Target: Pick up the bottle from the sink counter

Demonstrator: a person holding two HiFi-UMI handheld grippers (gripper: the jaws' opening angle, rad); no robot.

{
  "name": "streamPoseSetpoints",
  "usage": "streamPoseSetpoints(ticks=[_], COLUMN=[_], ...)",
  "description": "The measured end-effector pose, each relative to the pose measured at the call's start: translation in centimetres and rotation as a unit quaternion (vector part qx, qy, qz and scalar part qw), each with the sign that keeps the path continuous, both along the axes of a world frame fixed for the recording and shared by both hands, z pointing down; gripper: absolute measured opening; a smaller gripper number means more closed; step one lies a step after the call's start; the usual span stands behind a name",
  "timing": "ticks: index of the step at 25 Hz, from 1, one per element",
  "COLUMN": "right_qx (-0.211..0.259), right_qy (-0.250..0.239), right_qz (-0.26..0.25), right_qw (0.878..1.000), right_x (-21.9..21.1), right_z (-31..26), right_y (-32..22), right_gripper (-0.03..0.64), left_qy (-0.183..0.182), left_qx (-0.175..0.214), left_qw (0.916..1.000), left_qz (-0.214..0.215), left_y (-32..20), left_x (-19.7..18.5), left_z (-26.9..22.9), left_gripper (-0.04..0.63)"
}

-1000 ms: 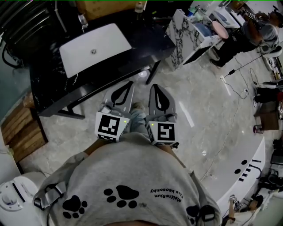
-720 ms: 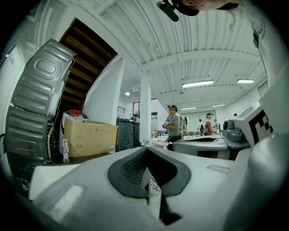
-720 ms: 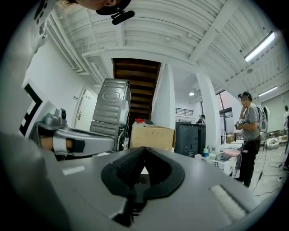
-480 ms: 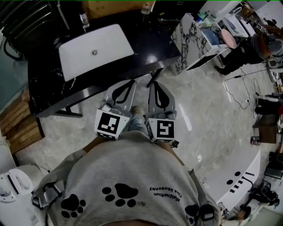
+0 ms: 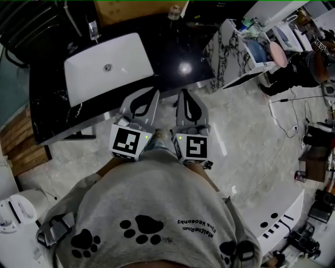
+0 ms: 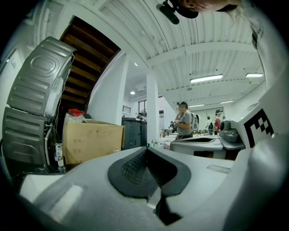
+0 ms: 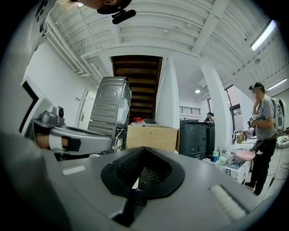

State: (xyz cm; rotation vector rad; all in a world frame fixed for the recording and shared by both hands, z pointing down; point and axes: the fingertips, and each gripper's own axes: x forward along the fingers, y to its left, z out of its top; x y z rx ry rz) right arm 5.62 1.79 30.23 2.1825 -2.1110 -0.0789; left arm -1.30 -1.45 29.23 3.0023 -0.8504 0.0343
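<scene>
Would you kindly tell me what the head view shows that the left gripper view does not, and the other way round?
Only the head view shows the marble floor, the drain in the white sink basin, and the small bottle at the far edge of the black counter; I cannot make the bottle out in the other view. Only the left gripper view shows the ceiling lights and the wooden stairs. Both show the cardboard box and the left claw, shut and empty, with the right claw beside it.
</scene>
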Motion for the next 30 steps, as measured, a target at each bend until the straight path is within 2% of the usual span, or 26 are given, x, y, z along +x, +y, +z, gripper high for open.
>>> streamPoseSetpoints(ticks=[14, 22, 30], right_qx=[0.017, 0.020, 0.013], right_qy=[-0.005, -0.014, -0.010], right_qz=[-0.030, -0.038, -0.037], right_qw=[0.999, 0.999, 0.999], right_x=[8.3, 9.7, 10.4], right_z=[-0.7, -0.3, 0.3], right_y=[-5.5, -5.3, -4.4], right_gripper=[0.002, 0.002, 0.002], left_qy=[-0.002, -0.016, -0.011], left_qx=[0.007, 0.010, 0.011], left_qw=[0.9996, 0.9993, 0.9992], left_qz=[-0.028, -0.034, -0.038], left_y=[-4.9, -4.6, -4.9], left_x=[7.8, 9.0, 9.5], left_z=[-0.5, -0.3, 0.3], left_gripper=[-0.001, -0.001, 0.000])
